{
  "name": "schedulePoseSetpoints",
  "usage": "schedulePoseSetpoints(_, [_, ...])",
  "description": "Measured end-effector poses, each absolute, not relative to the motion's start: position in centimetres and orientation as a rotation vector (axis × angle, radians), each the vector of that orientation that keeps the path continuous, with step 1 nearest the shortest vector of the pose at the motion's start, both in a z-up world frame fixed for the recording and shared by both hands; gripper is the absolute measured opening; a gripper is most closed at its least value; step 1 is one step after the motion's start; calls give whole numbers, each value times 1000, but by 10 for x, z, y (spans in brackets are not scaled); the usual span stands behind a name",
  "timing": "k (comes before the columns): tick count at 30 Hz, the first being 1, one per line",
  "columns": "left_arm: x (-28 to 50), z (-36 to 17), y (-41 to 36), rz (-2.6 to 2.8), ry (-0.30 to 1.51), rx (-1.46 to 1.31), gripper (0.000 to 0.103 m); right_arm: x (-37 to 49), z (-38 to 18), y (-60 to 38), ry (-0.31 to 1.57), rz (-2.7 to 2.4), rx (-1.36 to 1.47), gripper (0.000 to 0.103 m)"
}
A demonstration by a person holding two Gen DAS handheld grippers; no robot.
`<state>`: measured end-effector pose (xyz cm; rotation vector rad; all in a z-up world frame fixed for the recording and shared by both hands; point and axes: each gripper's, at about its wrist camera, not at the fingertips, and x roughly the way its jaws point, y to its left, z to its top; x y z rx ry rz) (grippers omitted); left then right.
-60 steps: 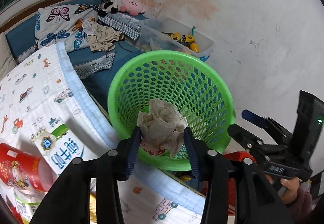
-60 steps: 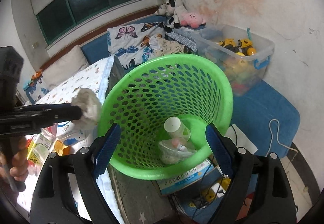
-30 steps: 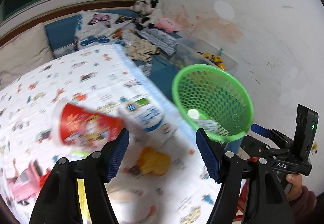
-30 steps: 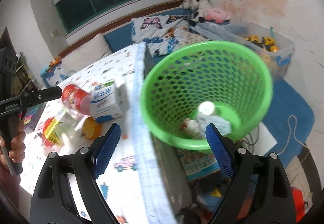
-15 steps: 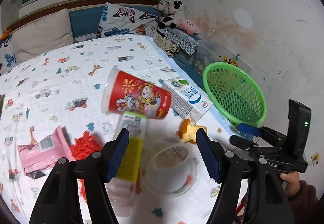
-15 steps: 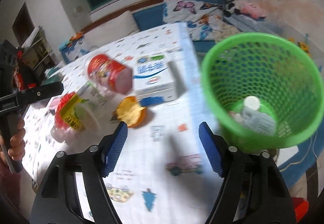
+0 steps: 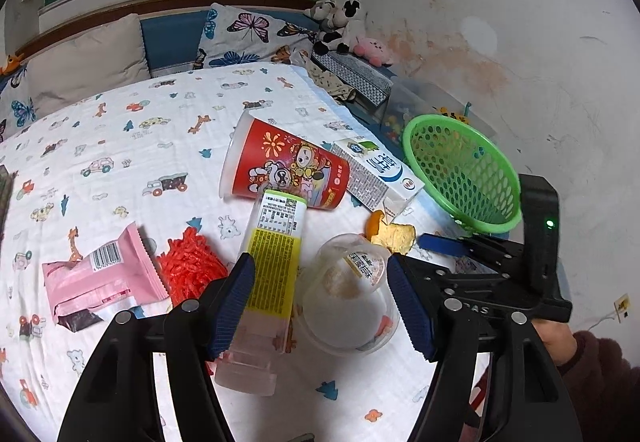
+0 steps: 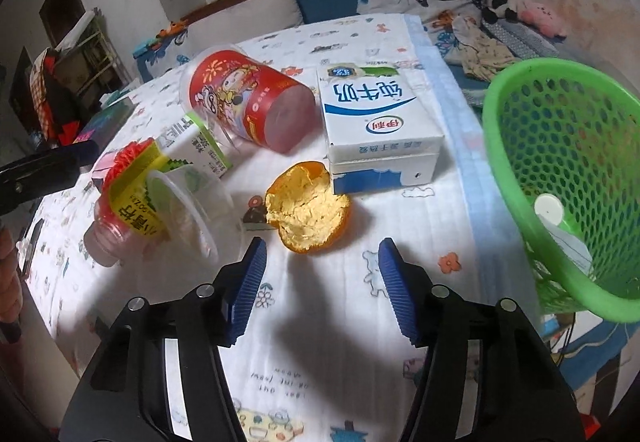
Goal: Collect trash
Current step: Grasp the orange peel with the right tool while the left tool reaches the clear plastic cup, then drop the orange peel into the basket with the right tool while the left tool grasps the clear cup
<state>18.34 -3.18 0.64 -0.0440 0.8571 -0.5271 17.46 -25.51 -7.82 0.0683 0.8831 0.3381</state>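
Where the trash lies on the printed sheet [image 7: 132, 146], the items cluster near the bed's edge: an orange peel [image 8: 306, 212], pith up, just in front of a milk carton [image 8: 376, 126]; a red cup [image 8: 244, 102] on its side beside the carton; a clear tub [image 7: 350, 292] tipped over; a clear bottle [image 7: 268, 282] with a yellow label, its far end against the red cup; a heap of red shreds [image 7: 190, 266]; a pink packet [image 7: 100, 278] just beside the shreds. The right gripper [image 8: 320, 282] hangs over the sheet just short of the peel, jaws apart with nothing between them, having just been closing. The left gripper [image 7: 320, 302] stands open, nothing pressed by its pads, with the tub and the bottle's label seen between its fingers. A green basket [image 8: 560, 170] sits off the bed's edge to the right, a white cap and crumpled scraps inside. Behind lie butterfly pillows [image 7: 256, 38], plush toys [image 7: 344, 26] and a stained wall [image 7: 480, 42].
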Motion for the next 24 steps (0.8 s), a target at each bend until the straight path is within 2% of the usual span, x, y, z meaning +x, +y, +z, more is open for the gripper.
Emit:
schedulePoseSetpoints(6, [182,4,-37,-553,857,-22,63,182,-83,-247,871,338,14,58])
schedulePoseSetpoints(14, [184,-2,-45,-575,867,7,61,180,-85,-238,846,349,-52,43])
schedulePoseSetpoints(15, [184,-3,-46,-579,868,11,61,179,-85,-239,846,351,-54,38])
schedulePoseSetpoints(24, [190,-9,-64,-617,873,78,52,169,-79,-257,865,372,29,34])
